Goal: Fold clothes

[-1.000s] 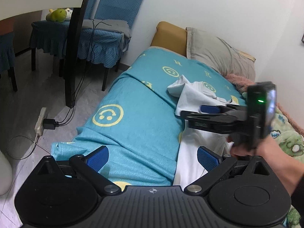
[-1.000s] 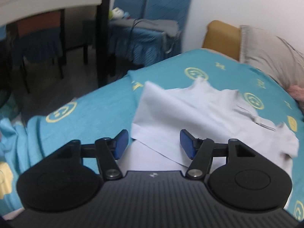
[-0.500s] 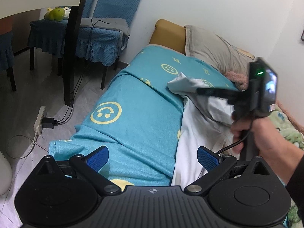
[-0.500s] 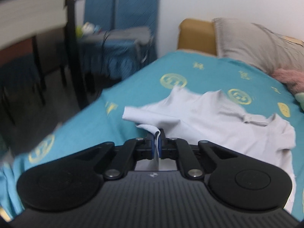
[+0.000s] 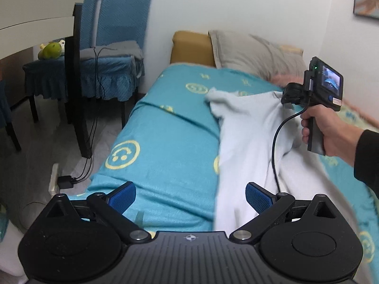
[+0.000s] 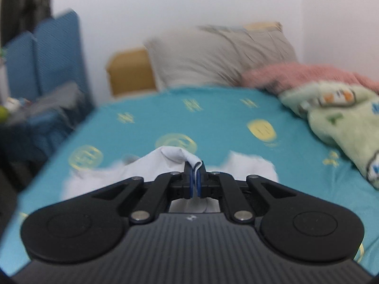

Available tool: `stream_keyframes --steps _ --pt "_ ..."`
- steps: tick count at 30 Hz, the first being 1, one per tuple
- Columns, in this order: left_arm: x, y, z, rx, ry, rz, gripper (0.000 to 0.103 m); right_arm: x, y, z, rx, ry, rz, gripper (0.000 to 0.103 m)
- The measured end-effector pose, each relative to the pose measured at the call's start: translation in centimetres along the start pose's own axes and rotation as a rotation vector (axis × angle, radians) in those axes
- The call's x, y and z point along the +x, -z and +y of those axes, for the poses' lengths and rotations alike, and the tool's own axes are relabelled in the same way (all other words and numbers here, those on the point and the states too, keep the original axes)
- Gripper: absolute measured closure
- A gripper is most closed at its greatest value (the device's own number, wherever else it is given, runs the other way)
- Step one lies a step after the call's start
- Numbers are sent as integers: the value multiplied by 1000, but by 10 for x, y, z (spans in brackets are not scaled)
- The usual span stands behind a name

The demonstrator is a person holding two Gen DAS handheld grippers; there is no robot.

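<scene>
A white shirt [image 5: 246, 127] lies on the teal smiley bedspread [image 5: 165, 146], one part pulled up off the bed. My right gripper [image 6: 195, 177] is shut on a pinched fold of the white shirt [image 6: 175, 158], which sticks out above its blue pads. In the left wrist view that right gripper [image 5: 287, 97] is held up at the right by a hand [image 5: 329, 130], cloth trailing down from it. My left gripper [image 5: 189, 198] hangs open over the bed's near end, its right pad [image 5: 257, 195] at the shirt's lower edge, nothing between the pads.
A grey pillow [image 6: 220, 54] and tan headboard [image 5: 191, 47] are at the far end. Pink and pale green blankets [image 6: 336, 108] lie along the right side. Blue-covered chairs [image 5: 113, 37], a dark table leg [image 5: 78, 90] and a power strip with cables [image 5: 61, 179] stand left of the bed.
My right gripper went from open to shut on a fold of the shirt, then lifted and carried it rightward and toward the head of the bed. My left gripper shifted slightly and stayed open.
</scene>
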State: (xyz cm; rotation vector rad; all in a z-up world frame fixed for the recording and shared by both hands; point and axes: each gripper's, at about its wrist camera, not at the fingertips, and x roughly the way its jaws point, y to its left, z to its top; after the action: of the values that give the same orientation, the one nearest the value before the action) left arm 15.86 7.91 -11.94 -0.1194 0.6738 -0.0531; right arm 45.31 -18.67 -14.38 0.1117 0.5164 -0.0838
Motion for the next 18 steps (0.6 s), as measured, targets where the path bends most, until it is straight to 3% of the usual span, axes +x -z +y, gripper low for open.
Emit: stream_keyframes --steps 5,9,10,11,12,13,18 --pt "12 2 -2 8 -6 22 4 27 19 -15 16 12 25 96" --pt "17 0 -3 -5 4 32 4 19 15 -22 54 -42 39 89" --pt "17 1 -4 -4 5 29 4 14 14 -23 53 -47 52 81" --pt "17 1 -7 1 4 23 4 7 13 -23 51 -49 66 57" --pt "17 2 -9 6 4 17 4 -3 12 -22 50 -55 61 27" --pt "17 3 -12 13 3 10 4 -17 12 -21 49 -62 40 15" --pt "4 8 -23 57 5 -32 4 -95 16 -16 20 -111 7 15"
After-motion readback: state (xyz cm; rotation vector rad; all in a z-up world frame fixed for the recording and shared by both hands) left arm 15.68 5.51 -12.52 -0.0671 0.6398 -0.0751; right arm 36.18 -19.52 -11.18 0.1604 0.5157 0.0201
